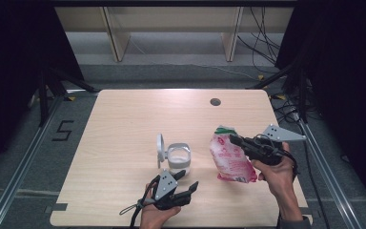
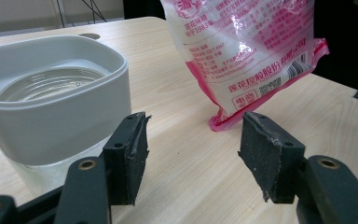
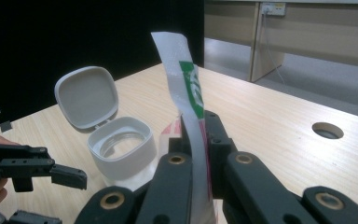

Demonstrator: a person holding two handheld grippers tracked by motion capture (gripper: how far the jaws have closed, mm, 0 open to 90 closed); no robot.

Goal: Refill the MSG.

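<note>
- Table (image 1: 124,124): pale wood, rounded corners, grommet hole (image 1: 215,101) near far edge. Grey floor around it, black curtains both sides, wooden furniture legs beyond.
- Jar (image 1: 178,157), the landmark: white collar, clear body, hinged lid (image 1: 160,149) standing open on its left. Sits mid-table, toward the near edge.
- Bag (image 1: 230,155): pink-and-white, green at top, right of jar, apart from it, held upright.
- Right gripper (image 1: 236,140): jaws pinched on bag's top strip.
- Left gripper (image 1: 187,182): just in front of jar, jaws apart, holding nothing.
- Open room: broad bare wood left of and behind jar.
</note>
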